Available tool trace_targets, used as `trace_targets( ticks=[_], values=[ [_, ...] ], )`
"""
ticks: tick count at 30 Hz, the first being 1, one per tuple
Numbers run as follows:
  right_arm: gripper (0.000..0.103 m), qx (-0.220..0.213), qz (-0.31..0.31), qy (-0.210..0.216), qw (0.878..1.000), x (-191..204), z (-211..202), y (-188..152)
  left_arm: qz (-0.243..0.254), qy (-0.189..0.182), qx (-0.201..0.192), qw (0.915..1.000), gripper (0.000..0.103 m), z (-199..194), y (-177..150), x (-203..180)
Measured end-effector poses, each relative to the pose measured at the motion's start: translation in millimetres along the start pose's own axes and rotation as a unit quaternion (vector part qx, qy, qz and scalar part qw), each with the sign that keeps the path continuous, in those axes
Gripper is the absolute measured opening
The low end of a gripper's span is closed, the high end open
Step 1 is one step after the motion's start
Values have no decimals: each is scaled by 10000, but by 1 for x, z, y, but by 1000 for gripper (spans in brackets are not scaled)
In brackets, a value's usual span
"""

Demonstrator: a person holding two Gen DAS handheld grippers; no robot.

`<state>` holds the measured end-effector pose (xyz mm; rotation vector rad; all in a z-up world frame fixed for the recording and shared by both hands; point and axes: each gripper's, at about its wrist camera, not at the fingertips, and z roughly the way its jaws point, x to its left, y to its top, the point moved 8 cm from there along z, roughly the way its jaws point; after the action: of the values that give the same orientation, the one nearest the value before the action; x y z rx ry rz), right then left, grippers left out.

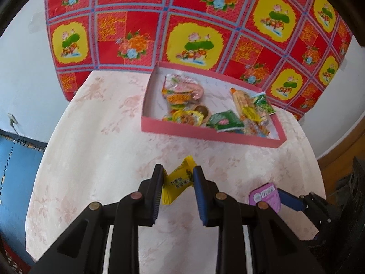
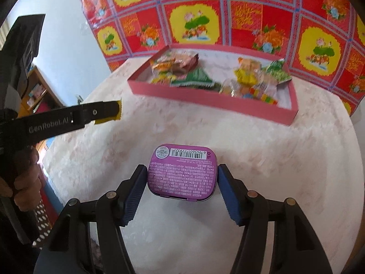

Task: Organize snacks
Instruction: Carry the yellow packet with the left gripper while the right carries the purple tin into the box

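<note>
My left gripper (image 1: 178, 171) is shut on a yellow wrapped candy (image 1: 176, 181) and holds it just above the table. From the right wrist view the same gripper (image 2: 107, 111) comes in from the left, with a strip of yellow wrapper (image 2: 106, 121) showing under its finger. My right gripper (image 2: 182, 167) is shut on a purple tin (image 2: 182, 173), label and barcode up, one blue pad against each side. That tin (image 1: 264, 194) also shows at lower right of the left wrist view. The pink box (image 1: 205, 134) beyond holds several wrapped snacks (image 1: 225, 121).
A round table with a pale floral cloth (image 2: 273, 159) carries everything. The pink box (image 2: 205, 100) stands at its far side against a red and yellow flowered cloth (image 2: 194, 22) on the wall. A person's hand (image 2: 25, 182) grips the left tool; shelves (image 2: 38, 91) stand at left.
</note>
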<state>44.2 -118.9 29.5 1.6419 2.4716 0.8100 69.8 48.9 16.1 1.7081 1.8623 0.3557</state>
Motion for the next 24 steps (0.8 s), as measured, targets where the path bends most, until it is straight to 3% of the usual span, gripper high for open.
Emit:
trace_targets(
  ticks=[24],
  values=[
    [64,-691,52,-227,9973,-44,1,103,494,-213,-444,9976,28,26,71,-63]
  ],
)
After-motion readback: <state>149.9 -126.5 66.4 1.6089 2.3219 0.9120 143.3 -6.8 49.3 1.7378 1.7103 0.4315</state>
